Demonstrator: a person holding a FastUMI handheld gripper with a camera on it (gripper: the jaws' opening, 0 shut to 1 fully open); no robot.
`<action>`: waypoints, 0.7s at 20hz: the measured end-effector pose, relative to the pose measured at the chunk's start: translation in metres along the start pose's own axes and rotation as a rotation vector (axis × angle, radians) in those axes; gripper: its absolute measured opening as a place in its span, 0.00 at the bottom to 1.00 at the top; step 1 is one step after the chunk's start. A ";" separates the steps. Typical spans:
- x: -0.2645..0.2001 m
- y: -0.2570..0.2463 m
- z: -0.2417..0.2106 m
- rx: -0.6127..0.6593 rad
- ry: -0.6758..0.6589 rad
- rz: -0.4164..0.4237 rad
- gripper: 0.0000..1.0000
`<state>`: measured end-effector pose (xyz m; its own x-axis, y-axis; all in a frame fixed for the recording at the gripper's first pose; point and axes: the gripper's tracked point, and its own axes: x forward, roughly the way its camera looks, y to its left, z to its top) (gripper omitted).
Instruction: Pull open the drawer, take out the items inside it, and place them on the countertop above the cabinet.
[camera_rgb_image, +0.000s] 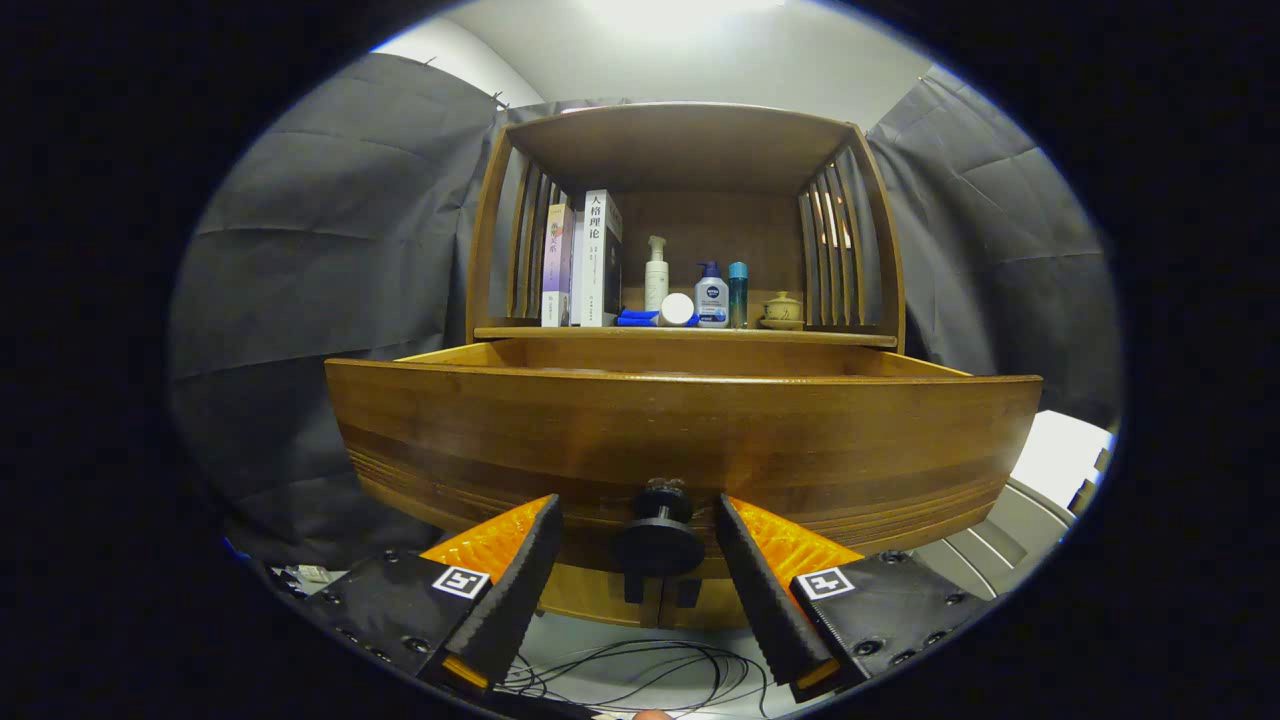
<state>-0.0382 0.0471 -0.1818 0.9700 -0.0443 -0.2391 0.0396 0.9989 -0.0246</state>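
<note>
a: since the drawer (683, 430) already stands pulled out toward us from the cabinet (690, 160), we count the first step as done. what's left?

b: as we judge it, the unloading. we look at the drawer front from low down, so we can't see over its rim, and we can't tell what lies inside. we can't say whether any of the things on the countertop (685, 334) came from it.

a: let's run across that countertop, left to right.

b: upright books (585, 260) with flat card spines stand by the slatted side; next a low blue thing with a round white cap (677, 309) lying in front of a slim pump bottle (656, 273). then a squat pump bottle (712, 295), a thin teal cylinder (738, 294), and a small lidded cup (782, 309) on a saucer, glazed-looking.

a: and the drawer itself?

b: smooth, varnished brown wood, banded grain, fine grooves low on the front. it looks bowed, but we put that down to the lens. a dark round knob (659, 540) sticks out at the lower middle.

a: and our gripper (640, 535)?

b: its fingers are spread wide, one on each side of the knob, neither touching it, so we're holding nothing. the inner faces look ridged and rubbery. loose cables (640, 675) lie on the pale surface below.
</note>
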 end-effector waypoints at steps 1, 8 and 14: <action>0.000 0.000 0.000 0.004 0.001 -0.001 0.97; 0.012 -0.007 0.004 0.067 0.023 -0.050 0.97; 0.014 -0.004 0.005 0.068 0.009 -0.070 0.97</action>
<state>-0.0231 0.0424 -0.1802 0.9621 -0.1137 -0.2479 0.1236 0.9920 0.0246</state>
